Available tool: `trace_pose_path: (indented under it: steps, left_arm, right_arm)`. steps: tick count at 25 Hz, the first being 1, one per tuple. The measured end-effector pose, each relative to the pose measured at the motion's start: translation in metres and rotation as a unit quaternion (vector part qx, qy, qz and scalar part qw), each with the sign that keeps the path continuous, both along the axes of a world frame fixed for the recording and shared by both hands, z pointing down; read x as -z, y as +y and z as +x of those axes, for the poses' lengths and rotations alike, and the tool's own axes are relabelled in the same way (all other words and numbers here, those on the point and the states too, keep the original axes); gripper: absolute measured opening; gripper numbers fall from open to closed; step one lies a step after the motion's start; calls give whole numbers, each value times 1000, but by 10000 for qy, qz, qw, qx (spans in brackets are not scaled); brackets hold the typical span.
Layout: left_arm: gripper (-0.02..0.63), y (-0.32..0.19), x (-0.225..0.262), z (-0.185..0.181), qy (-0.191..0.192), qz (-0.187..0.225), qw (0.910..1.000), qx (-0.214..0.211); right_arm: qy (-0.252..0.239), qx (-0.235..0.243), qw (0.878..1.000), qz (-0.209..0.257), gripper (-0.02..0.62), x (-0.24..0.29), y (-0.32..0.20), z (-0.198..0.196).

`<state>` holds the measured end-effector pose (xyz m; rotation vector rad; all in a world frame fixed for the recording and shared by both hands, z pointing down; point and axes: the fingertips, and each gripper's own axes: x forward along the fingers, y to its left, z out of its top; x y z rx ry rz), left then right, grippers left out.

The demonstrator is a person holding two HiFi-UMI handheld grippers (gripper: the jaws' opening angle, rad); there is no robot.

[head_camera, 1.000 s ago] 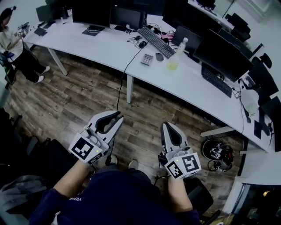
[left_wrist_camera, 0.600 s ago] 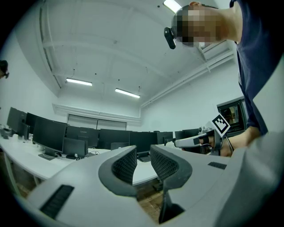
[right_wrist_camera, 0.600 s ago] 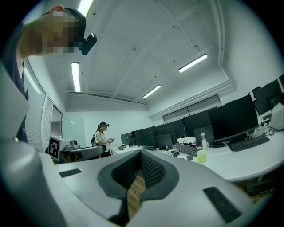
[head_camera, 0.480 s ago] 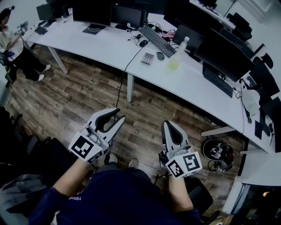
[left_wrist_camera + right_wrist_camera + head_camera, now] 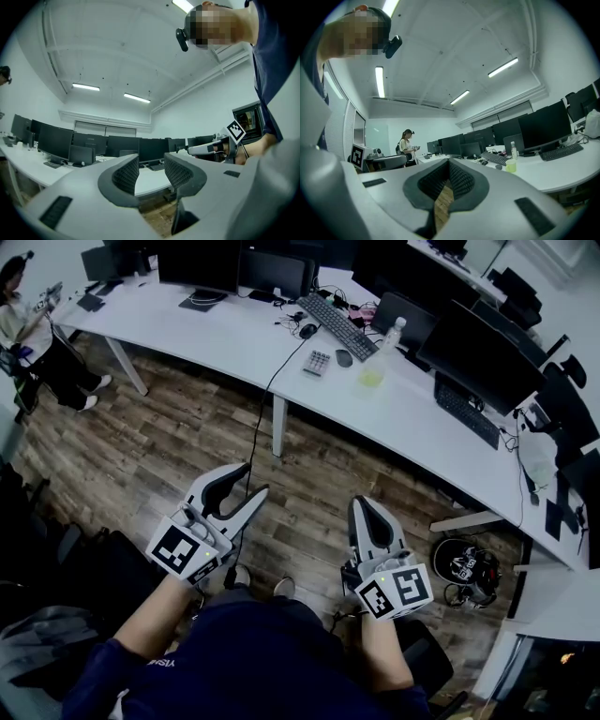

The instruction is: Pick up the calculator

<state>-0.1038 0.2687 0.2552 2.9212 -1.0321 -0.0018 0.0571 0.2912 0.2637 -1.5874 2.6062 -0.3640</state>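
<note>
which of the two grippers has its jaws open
The left gripper: its jaws stand apart with nothing between them, and they have just been opening. The right gripper has its jaws closed together, also on nothing.

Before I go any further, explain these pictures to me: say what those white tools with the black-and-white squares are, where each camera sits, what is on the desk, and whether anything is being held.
There is no robot here. A person holds a two-jaw tool in each hand, and the squared cubes are part of those tools. The top-down picture comes from a camera on the person's head. The other two come from a camera riding on each tool, looking along its jaws.

The left gripper is open with nothing between its jaws, which have just been opening. The right gripper is shut and empty. Both are over the wooden floor, well short of the white desk.

On the desk lie the calculator, a mouse, a keyboard, a bottle and several monitors. Nothing is held yet.
</note>
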Motion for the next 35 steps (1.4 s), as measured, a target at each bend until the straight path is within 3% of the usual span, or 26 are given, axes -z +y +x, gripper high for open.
trace_pose_path:
  steps: [21, 35]
  left_arm:
    - [199, 13, 2, 53, -109, 116, 9990, 412]
    - [201, -38, -16, 55, -39, -78, 9990, 432]
  right_arm:
    - [-215, 240, 9994, 161, 3, -2, 4, 62]
    - [-161, 330, 9993, -28, 3, -17, -49, 60]
